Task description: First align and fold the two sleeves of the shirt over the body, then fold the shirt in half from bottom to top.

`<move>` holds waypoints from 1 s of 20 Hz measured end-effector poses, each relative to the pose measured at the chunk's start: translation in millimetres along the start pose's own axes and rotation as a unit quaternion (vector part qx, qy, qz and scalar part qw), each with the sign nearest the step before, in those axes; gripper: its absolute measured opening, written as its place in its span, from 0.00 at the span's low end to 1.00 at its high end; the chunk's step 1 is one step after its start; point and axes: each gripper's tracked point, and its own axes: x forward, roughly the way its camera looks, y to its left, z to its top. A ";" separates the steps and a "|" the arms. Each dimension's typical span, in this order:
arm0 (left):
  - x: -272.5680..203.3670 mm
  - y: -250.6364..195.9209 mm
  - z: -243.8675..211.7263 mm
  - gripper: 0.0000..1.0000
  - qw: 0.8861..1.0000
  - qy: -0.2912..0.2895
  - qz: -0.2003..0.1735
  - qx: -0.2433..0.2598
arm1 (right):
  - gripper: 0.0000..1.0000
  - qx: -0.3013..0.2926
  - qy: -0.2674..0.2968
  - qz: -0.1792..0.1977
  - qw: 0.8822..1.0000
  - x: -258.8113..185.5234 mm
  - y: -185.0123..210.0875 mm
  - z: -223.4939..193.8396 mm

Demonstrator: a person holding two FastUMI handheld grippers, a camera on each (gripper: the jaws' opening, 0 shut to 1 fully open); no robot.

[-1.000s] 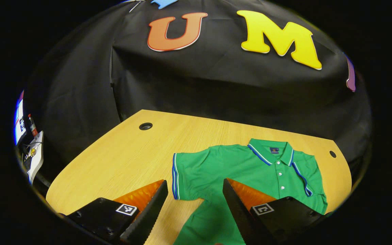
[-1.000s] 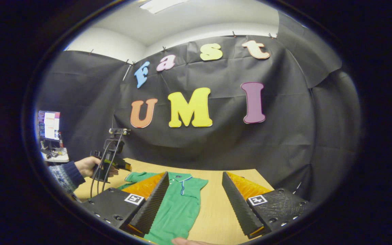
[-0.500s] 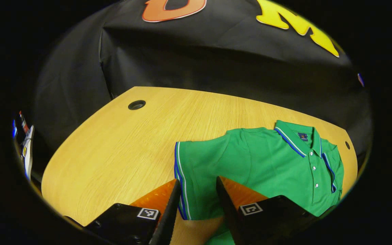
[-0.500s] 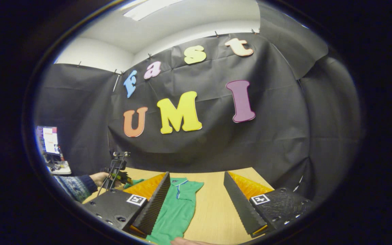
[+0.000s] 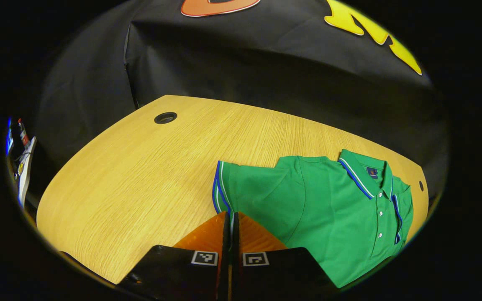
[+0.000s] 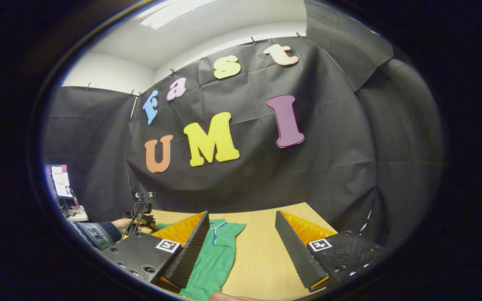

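Slippage is my main worry: my left gripper (image 5: 229,219) has its fingers pressed together on the blue-and-white striped cuff of the green short-sleeved polo shirt (image 5: 324,209), and from the left gripper view I judge the bite to be thin, right at the hem, so a quick pull could let the knit slide out or drag the whole garment across the pale wooden table (image 5: 140,167) instead of folding the sleeve over the body. The shirt lies flat at about four o'clock from that cuff, collar toward the booth wall, well clear of the round cable hole (image 5: 165,118) at eleven o'clock. My right gripper (image 6: 241,246) hovers high with its fingers wide apart, holding nothing, the shirt (image 6: 216,259) below its left finger; if it stays idle, nothing pins the body. A small dark label sits inside the collar (image 5: 373,172), too small for me to read.
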 end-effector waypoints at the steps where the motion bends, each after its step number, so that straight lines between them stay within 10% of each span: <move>1: -3.8 -5.8 3.3 0.09 1.000 -0.002 0.000 0.005 | 0.95 -0.002 0.000 0.002 1.000 1.8 1.5 -0.2; 20: -55.4 -146.7 24.6 0.10 0.993 -0.041 -0.055 0.095 | 0.95 0.015 0.001 -0.012 1.000 7.2 -20.4 5.3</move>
